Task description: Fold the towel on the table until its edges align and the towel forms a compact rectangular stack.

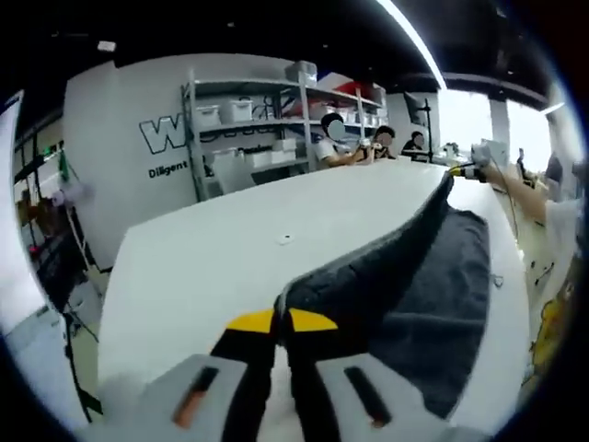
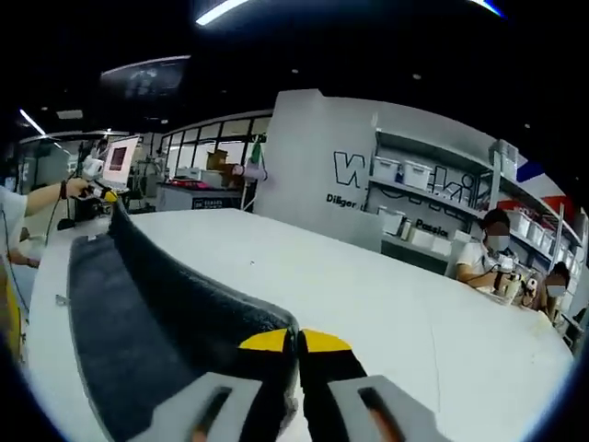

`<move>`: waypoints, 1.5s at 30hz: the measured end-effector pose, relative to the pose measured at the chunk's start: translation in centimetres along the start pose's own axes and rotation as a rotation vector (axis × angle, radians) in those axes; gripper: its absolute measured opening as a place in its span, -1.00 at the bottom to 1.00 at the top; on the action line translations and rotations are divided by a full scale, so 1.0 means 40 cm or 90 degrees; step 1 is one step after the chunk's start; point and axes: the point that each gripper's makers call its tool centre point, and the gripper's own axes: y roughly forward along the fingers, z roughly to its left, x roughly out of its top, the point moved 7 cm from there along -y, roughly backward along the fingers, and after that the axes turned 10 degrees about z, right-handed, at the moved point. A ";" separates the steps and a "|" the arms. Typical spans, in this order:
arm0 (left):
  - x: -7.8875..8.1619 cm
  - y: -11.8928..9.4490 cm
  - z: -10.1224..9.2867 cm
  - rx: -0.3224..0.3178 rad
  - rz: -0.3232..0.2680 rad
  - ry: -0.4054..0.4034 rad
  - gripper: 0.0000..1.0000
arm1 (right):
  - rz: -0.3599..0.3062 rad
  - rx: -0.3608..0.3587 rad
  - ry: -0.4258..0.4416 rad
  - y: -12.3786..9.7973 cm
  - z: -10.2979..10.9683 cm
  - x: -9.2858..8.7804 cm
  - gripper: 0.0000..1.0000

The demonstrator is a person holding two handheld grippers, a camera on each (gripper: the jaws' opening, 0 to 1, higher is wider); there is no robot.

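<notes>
Left gripper view: the left gripper (image 1: pixel 282 333) clamps one corner of the dark, nubby towel (image 1: pixel 433 304), lifting its edge off the smooth white desk (image 1: pixel 212 267), likely to carry it over for a fold. Right gripper view: the right gripper (image 2: pixel 298 352) pinches the opposite corner, the raised edge stretched taut between them.
</notes>
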 end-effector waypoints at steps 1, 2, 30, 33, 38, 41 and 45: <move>-0.007 -0.007 -0.007 -0.001 0.003 0.005 -0.89 | 0.000 0.005 0.000 -0.009 0.006 -0.006 -0.93; -0.016 -0.017 -0.015 -0.003 0.007 0.011 -0.89 | 0.000 0.008 0.001 -0.016 0.011 -0.012 -0.93; -0.177 -0.147 -0.163 -0.028 0.054 0.115 -0.89 | 0.037 0.070 -0.011 -0.183 0.160 -0.160 -0.93; -0.186 -0.158 -0.170 -0.035 0.050 0.116 -0.89 | 0.040 0.071 -0.011 -0.194 0.164 -0.167 -0.93; -0.198 -0.169 -0.189 -0.042 0.050 0.125 -0.89 | 0.051 0.075 -0.013 -0.217 0.183 -0.188 -0.93; -0.205 -0.175 -0.196 -0.046 0.052 0.128 -0.89 | 0.059 0.078 -0.011 -0.224 0.190 -0.204 -0.93; -0.222 -0.180 -0.211 -0.054 0.055 0.130 -0.89 | 0.079 0.082 -0.013 -0.225 0.199 -0.229 -0.94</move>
